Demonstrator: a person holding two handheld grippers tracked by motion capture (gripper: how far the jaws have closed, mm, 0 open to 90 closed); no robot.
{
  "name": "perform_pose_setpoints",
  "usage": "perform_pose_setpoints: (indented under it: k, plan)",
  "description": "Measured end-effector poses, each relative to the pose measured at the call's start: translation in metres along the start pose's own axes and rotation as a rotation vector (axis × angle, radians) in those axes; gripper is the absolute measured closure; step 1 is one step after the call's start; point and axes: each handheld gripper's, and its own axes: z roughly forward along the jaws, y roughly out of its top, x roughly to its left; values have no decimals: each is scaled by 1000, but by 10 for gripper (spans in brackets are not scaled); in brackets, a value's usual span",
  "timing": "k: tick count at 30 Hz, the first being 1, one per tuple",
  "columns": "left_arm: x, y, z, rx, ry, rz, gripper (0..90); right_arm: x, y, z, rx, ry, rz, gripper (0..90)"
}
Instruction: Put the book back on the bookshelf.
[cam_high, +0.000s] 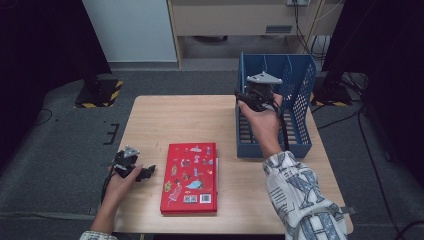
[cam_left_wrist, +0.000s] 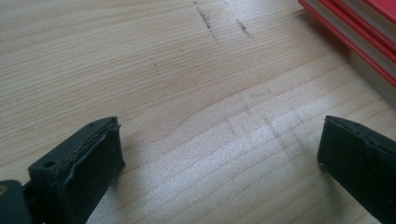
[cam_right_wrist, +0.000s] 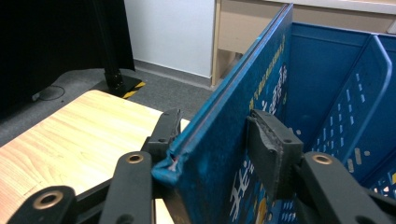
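A thin blue book (cam_right_wrist: 243, 93) stands upright at the left end of the blue slotted rack (cam_high: 300, 85), just inside its left wall. My right gripper (cam_right_wrist: 215, 123) straddles the book's near corner. Its left jaw touches the spine edge, while the right pad (cam_right_wrist: 268, 149) stands a little off the cover, so the gripper is open around the book. A red book (cam_high: 190, 177) lies flat on the table near the front. To its left, my left gripper (cam_high: 145, 172) rests low over the wood, open and empty, with the red book's edge (cam_left_wrist: 364, 32) ahead of it.
The wooden table (cam_high: 190, 120) has bare room behind and left of the red book. The rack (cam_right_wrist: 336, 93) has blue dividers and perforated walls. Beyond the table are grey floor, black stands with hazard-striped bases (cam_high: 97, 95) and cables.
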Motion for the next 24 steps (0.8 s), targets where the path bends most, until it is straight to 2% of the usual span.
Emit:
perform_pose_setpoints:
  k: [12, 16, 20, 22, 24]
  plan:
    - [0, 0, 0, 0, 0, -1, 0, -2, -5, -4, -5, 15, 8, 429]
    - [0, 0, 0, 0, 0, -1, 0, -3, -10, -6, -11, 36, -5, 321]
    - [0, 0, 0, 5, 0, 5, 0, -3, -16, -11, -18, 37, -18, 212]
    - [0, 0, 0, 5, 0, 5, 0, -4, -21, -12, 4, 51, -13, 182]
    - [0, 0, 0, 5, 0, 5, 0, -4, -26, -14, 16, 60, -31, 165]
